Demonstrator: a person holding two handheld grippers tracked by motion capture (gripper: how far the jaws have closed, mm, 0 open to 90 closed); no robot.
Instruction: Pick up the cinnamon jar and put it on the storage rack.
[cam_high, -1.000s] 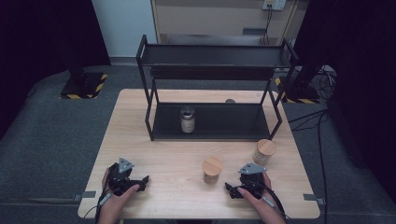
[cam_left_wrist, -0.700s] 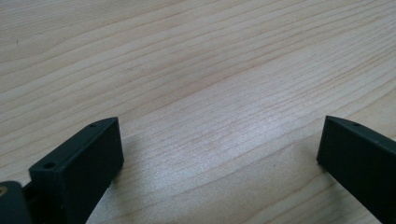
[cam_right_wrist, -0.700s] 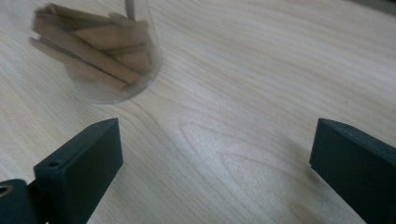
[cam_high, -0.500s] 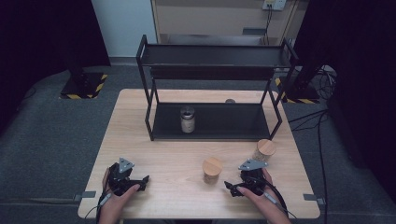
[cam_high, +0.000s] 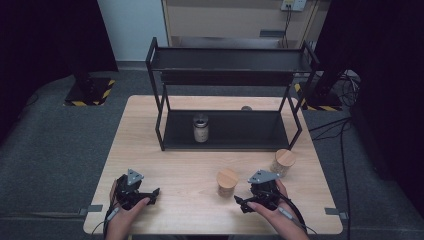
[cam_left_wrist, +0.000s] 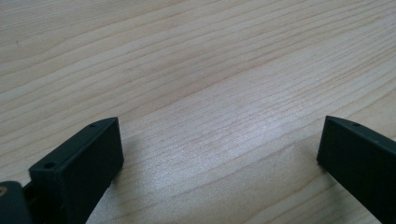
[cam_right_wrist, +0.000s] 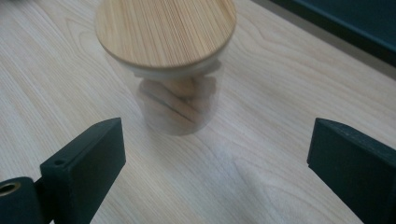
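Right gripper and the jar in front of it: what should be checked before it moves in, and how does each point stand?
1. Right gripper jaws wide enough for the jar: ok. They have just been closing a little, nothing between them.
2. Wooden-lidded jar ahead of the jaws and upright: ok.
3. Lid seated flat on the jar: ok.
4. Second wooden-lidded jar stands apart from the first: ok.
5. Left gripper open, nothing held, over bare table: ok.
6. Room on the rack's lower shelf beside the metal-lidded jar: ok.
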